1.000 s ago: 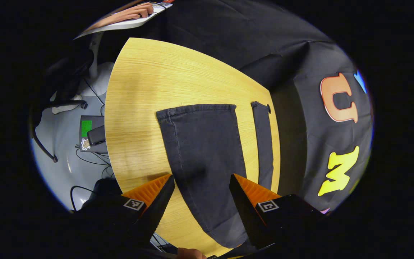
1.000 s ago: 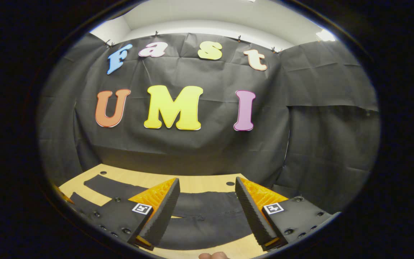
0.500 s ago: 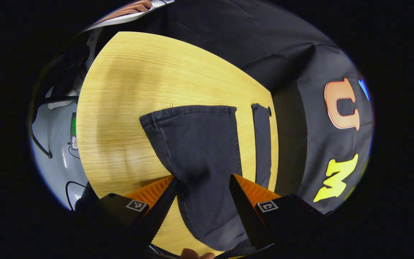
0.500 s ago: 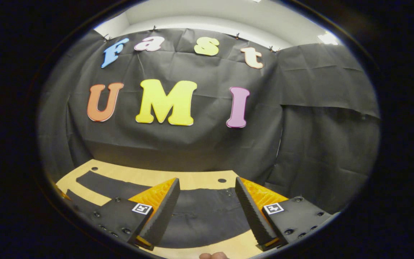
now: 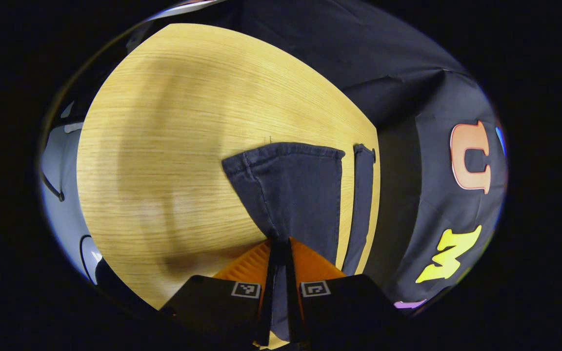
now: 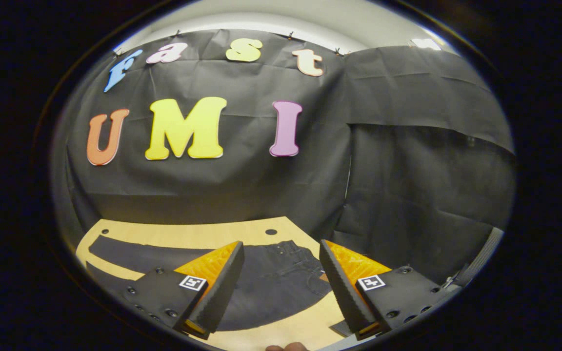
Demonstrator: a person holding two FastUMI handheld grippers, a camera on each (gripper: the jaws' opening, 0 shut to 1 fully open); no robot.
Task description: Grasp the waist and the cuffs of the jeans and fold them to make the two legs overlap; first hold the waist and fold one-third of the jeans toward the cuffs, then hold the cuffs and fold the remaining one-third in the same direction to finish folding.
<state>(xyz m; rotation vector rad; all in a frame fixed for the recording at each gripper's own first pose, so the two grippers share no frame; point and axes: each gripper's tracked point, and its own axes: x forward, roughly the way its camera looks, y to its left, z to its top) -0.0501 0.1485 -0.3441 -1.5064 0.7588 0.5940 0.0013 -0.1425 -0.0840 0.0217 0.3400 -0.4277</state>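
Observation:
Dark jeans (image 5: 295, 195) lie flat on the wooden table (image 5: 164, 146). In the left gripper view the nearer leg ends in a cuff (image 5: 286, 151), and the other leg (image 5: 363, 195) runs along the table's far edge. My left gripper (image 5: 279, 246) is shut on the nearer leg's fabric, which bunches and narrows into the jaws. In the right gripper view the waist end of the jeans (image 6: 271, 287) lies under my right gripper (image 6: 281, 245). It hovers open with nothing between its fingers. The legs (image 6: 125, 248) stretch away to the left.
The black booth wall (image 6: 408, 170) stands close behind the table's far edge. A small hole (image 6: 271, 232) marks the tabletop near the waist. Grey floor with cables (image 5: 61, 161) shows beyond the table's left edge. A broad bare stretch of wood lies past the cuff.
My left gripper moved forward along the near leg and shut on its fabric, pulling the cloth in. My right gripper shifted right, bringing the waist into view, and stayed open.

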